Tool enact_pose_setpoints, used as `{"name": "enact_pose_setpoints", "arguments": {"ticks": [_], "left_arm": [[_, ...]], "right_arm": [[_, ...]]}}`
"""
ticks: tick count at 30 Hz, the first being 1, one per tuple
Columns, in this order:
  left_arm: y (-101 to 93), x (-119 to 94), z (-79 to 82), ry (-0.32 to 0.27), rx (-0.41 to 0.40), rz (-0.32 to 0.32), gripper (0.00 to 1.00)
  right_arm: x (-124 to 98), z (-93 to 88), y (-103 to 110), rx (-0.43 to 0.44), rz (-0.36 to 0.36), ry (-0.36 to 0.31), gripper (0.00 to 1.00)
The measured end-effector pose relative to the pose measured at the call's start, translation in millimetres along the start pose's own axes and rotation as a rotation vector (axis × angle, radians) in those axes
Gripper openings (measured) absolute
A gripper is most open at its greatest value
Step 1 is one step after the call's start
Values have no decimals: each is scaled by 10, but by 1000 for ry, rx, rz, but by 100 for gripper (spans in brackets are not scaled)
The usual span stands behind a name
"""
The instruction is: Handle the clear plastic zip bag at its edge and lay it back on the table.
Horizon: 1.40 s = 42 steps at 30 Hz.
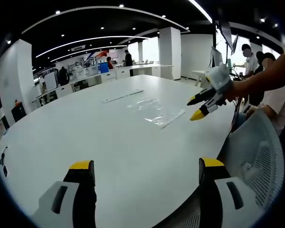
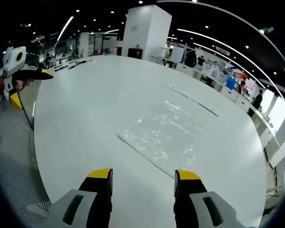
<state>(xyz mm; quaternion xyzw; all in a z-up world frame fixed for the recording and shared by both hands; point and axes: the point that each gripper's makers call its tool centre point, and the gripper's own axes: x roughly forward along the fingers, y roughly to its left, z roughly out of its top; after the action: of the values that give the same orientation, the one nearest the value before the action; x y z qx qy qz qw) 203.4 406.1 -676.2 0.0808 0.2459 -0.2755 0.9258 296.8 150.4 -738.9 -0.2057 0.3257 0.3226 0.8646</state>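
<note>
**A:** ok so what's the risk here? The bag (image 2: 164, 135) is lying flat on the worktop (image 2: 85, 104), crinkly and see-through, and the right tool (image 2: 143, 183) hangs just short of its near edge with jaws spread, nothing in them.

**B:** Main worry I'd say is the edge itself. It's thin clear film flat against a glossy white top, so the jaws could close on air, or skid the bag away instead of pinching it. Glare off it doesn't help with judging where the edge actually is.

**A:** and the left tool (image 1: 141, 173)?

**B:** Also wide open and empty, well back from the bag (image 1: 156, 110), over the near part of the worktop (image 1: 85, 133). From there you can see the right tool (image 1: 198, 108) out to the side of the bag, slightly parted. If only one corner gets pinched, my guess is the bag droops and folds over itself, so it lands crumpled instead of flat.

**A:** anything else on there it could snag?

**B:** One thin pale strip (image 2: 194, 100) lying beyond the bag, apart from it. Doubt it matters unless the bag gets dragged that way.

**A:** count?

**B:** One bag, one strip, two tools, one worktop. There's also a mesh chair (image 1: 256, 152) by the near edge, and people standing in the background.
</note>
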Motion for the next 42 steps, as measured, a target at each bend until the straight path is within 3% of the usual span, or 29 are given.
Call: {"name": "enact_pose_setpoints", "arguments": {"ticks": [27, 42], "left_arm": [[32, -1, 2, 7, -8, 7, 87], [33, -9, 18, 8, -1, 8, 87]], "right_arm": [[266, -85, -147, 14, 16, 70, 38], [380, -171, -292, 109, 5, 80, 32]]}}
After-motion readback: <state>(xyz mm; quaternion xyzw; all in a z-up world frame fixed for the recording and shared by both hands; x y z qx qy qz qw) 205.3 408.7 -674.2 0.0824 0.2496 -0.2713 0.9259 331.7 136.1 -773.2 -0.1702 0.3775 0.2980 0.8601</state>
